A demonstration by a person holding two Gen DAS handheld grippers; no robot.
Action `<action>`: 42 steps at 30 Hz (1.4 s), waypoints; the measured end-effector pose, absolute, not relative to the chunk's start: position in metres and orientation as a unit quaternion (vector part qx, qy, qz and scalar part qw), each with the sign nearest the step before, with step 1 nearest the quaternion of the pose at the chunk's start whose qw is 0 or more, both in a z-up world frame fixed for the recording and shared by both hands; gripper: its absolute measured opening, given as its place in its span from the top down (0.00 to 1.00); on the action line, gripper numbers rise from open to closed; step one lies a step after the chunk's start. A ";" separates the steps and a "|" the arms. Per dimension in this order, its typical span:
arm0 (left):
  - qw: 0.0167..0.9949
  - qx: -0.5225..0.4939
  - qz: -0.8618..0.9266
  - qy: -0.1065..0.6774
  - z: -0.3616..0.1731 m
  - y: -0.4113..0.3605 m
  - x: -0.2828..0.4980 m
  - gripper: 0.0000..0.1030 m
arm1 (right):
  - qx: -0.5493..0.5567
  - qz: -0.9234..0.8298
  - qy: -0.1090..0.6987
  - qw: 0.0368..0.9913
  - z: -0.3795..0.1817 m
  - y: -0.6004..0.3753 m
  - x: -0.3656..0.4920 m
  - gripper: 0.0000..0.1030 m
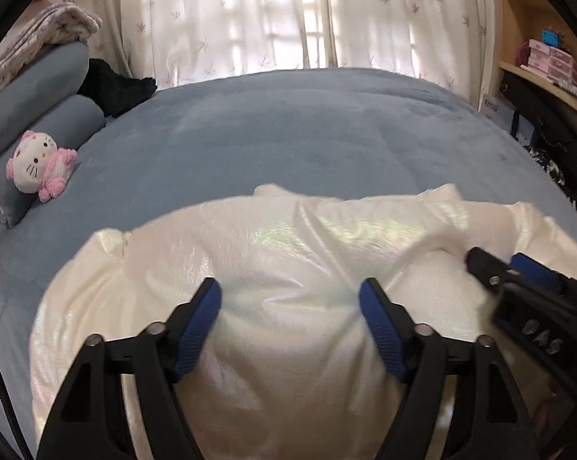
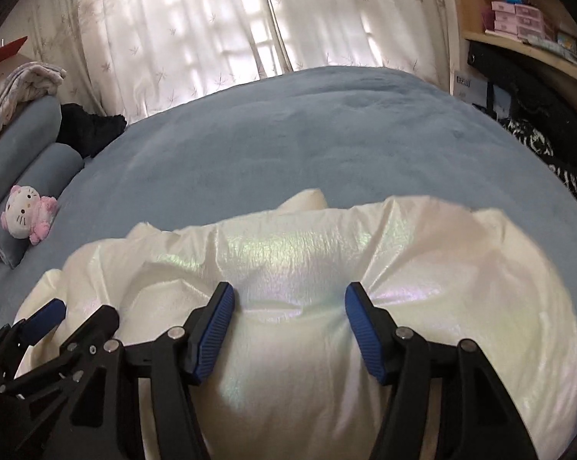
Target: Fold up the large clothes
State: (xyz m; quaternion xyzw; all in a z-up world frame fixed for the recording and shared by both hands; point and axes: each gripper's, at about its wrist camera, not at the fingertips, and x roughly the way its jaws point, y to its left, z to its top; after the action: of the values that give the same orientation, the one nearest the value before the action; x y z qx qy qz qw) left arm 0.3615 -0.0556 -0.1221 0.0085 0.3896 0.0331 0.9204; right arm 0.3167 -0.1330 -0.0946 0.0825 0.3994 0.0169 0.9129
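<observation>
Left gripper (image 1: 290, 303) spread above white shiny garment (image 1: 288, 237) — nothing pinched. Right gripper (image 2: 289, 306) likewise spread, empty. Far right — pink drawer boxes (image 2: 518, 23) on wooden shelf (image 2: 526, 51).

Little legible text. Raised letters on the black body of the right gripper (image 1: 492, 264), seen upside down from the left wrist view, look like "SVO", not certain. White sign (image 1: 490, 109) far right by the shelf (image 1: 518, 11) carries dark print, too blurred to read in either view.
</observation>
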 end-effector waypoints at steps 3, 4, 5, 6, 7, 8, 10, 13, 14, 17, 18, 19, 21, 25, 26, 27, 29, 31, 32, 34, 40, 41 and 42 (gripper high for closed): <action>0.917 0.007 0.041 0.396 -0.135 -0.039 0.372 0.13 | 0.066 0.023 0.405 0.911 -0.100 -0.141 0.321 0.40; 0.917 0.003 0.040 0.397 -0.137 -0.035 0.374 0.13 | 0.053 0.020 0.402 0.914 -0.101 -0.145 0.323 0.40; 0.917 0.001 0.042 0.398 -0.139 -0.028 0.375 0.12 | 0.041 0.016 0.400 0.916 -0.103 -0.150 0.323 0.41; 0.917 0.000 0.038 0.398 -0.140 -0.022 0.376 0.12 | 0.038 0.014 0.399 0.916 -0.105 -0.157 0.323 0.41; 0.917 0.001 0.035 0.397 -0.141 -0.018 0.376 0.12 | 0.040 0.012 0.398 0.917 -0.106 -0.167 0.323 0.42; 0.918 0.004 0.033 0.394 -0.142 -0.014 0.375 0.12 | 0.043 0.007 0.395 0.918 -0.107 -0.178 0.323 0.42; 0.919 0.006 0.032 0.392 -0.144 -0.007 0.375 0.12 | 0.042 -0.011 0.389 0.920 -0.108 -0.195 0.322 0.42; 0.919 -0.007 0.037 0.392 -0.146 0.005 0.378 0.12 | 0.050 -0.018 0.385 0.921 -0.110 -0.213 0.324 0.42; 0.919 -0.016 0.038 0.392 -0.147 0.009 0.379 0.12 | 0.053 -0.017 0.384 0.922 -0.111 -0.216 0.325 0.42; 0.919 -0.030 0.038 0.391 -0.152 0.013 0.383 0.11 | 0.063 -0.015 0.379 0.923 -0.115 -0.219 0.330 0.42; 0.920 -0.029 0.040 0.388 -0.154 0.013 0.383 0.10 | 0.065 -0.016 0.377 0.924 -0.116 -0.218 0.330 0.42; 0.921 -0.028 0.041 0.386 -0.155 0.012 0.384 0.10 | 0.066 -0.016 0.375 0.924 -0.118 -0.219 0.332 0.42; 0.922 -0.032 0.040 0.384 -0.159 0.013 0.387 0.09 | 0.070 -0.016 0.370 0.926 -0.121 -0.218 0.333 0.42; 0.924 -0.039 0.037 0.378 -0.167 0.015 0.392 0.07 | 0.079 -0.016 0.358 0.930 -0.127 -0.218 0.335 0.41; 0.925 -0.040 0.038 0.377 -0.169 0.015 0.393 0.07 | 0.079 -0.017 0.356 0.931 -0.129 -0.218 0.336 0.41; 0.924 -0.040 0.038 0.378 -0.171 0.014 0.395 0.07 | 0.080 -0.018 0.356 0.931 -0.130 -0.217 0.337 0.41; 0.923 -0.041 0.036 0.381 -0.174 0.015 0.397 0.07 | 0.080 -0.018 0.358 0.930 -0.132 -0.217 0.337 0.41; 0.922 -0.045 0.033 0.383 -0.176 0.015 0.399 0.06 | 0.081 -0.017 0.361 0.929 -0.134 -0.217 0.339 0.41; 0.922 -0.046 0.032 0.384 -0.176 0.016 0.399 0.06 | 0.083 -0.016 0.361 0.929 -0.135 -0.217 0.338 0.41; 0.922 -0.050 0.031 0.384 -0.178 0.018 0.400 0.06 | 0.087 -0.014 0.362 0.928 -0.136 -0.218 0.338 0.41; 0.920 -0.055 0.029 0.387 -0.179 0.021 0.401 0.06 | 0.092 -0.014 0.366 0.926 -0.139 -0.220 0.339 0.41; 0.920 -0.056 0.029 0.387 -0.178 0.021 0.400 0.06 | 0.092 -0.014 0.367 0.926 -0.139 -0.220 0.339 0.41; 0.920 -0.057 0.028 0.386 -0.178 0.022 0.399 0.06 | 0.092 -0.014 0.367 0.926 -0.139 -0.220 0.339 0.41</action>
State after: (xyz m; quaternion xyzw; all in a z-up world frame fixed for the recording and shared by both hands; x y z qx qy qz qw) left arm 0.3986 0.0221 -0.1776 -0.0572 0.3862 0.0283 0.9202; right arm 0.3385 -0.2201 -0.1389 0.0923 0.3670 -0.0137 0.9255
